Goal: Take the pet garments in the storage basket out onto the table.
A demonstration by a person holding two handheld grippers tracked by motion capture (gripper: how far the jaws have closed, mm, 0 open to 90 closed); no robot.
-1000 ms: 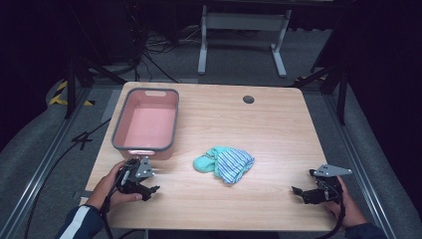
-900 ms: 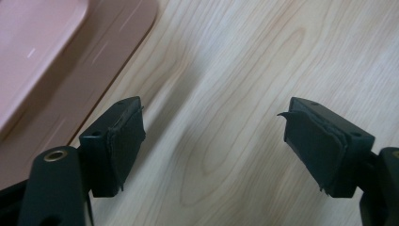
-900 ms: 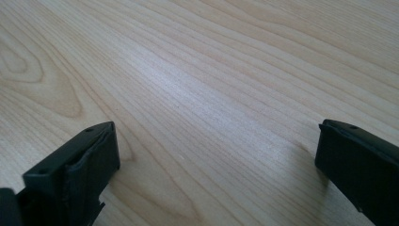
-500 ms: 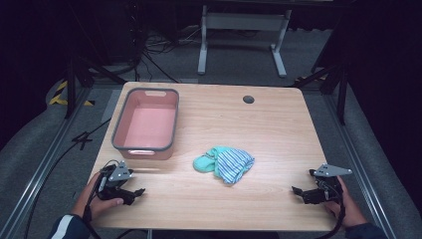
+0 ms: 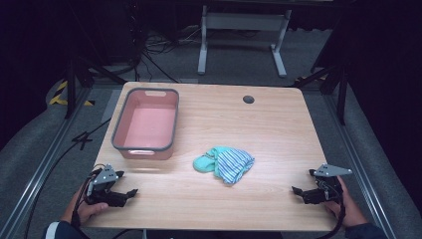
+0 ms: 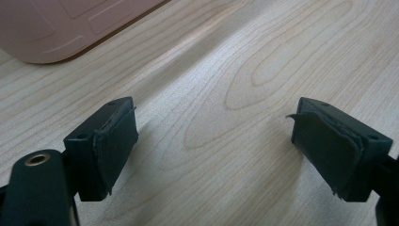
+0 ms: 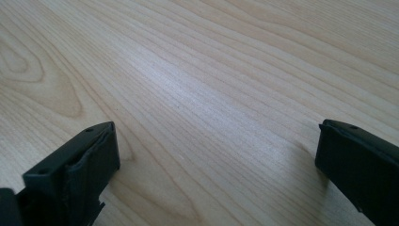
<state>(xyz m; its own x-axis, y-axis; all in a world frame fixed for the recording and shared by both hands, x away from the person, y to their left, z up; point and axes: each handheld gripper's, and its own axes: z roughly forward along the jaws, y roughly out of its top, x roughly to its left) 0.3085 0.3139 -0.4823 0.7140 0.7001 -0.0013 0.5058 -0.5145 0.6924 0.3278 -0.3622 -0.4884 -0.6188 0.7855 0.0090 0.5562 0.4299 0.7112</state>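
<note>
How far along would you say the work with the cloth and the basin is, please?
Nothing looks done yet: the crumpled cloth lies on the table, and the pink basin beside it is empty. Nothing is in hand; the left tongs and right tongs sit open near the table's front corners. Picking up the cloth is probably still ahead.

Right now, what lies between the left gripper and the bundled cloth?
Nothing: in the high view, bare wooden table runs from the left gripper to the cloth.

Dark room; grey carpet floor (image 5: 40, 149), wood table (image 5: 278, 124), white metal stand (image 5: 239, 30) behind, cables (image 5: 154, 47) on floor.
</note>
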